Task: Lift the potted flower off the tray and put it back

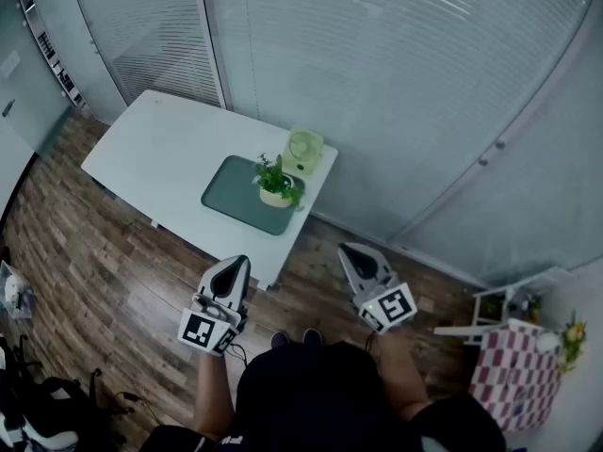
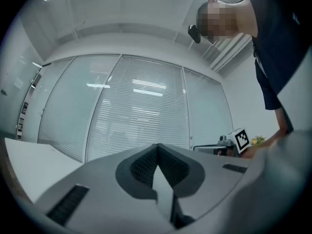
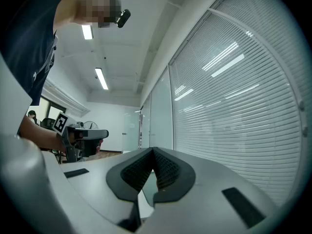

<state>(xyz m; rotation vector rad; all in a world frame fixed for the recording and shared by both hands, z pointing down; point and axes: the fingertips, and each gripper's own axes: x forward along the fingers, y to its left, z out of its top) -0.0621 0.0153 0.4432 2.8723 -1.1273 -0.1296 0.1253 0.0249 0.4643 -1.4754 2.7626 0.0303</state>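
A small green plant in a cream pot (image 1: 277,184) stands upright on the far right part of a dark green tray (image 1: 236,198), which lies on a white table (image 1: 160,153). Both grippers are held well short of the table, over the wooden floor. My left gripper (image 1: 236,266) is shut and empty, near the table's front edge. My right gripper (image 1: 359,252) is also shut with nothing in it, to the right of the table. In the left gripper view the jaws (image 2: 157,147) meet in front of window blinds; in the right gripper view the shut jaws (image 3: 153,151) do too.
A pale green desk fan (image 1: 303,151) stands on the table just behind the tray. Glass walls with blinds (image 1: 405,83) run behind the table. A white stand and a checked cloth (image 1: 513,361) sit at the right. Bags and cables (image 1: 38,412) lie at the lower left.
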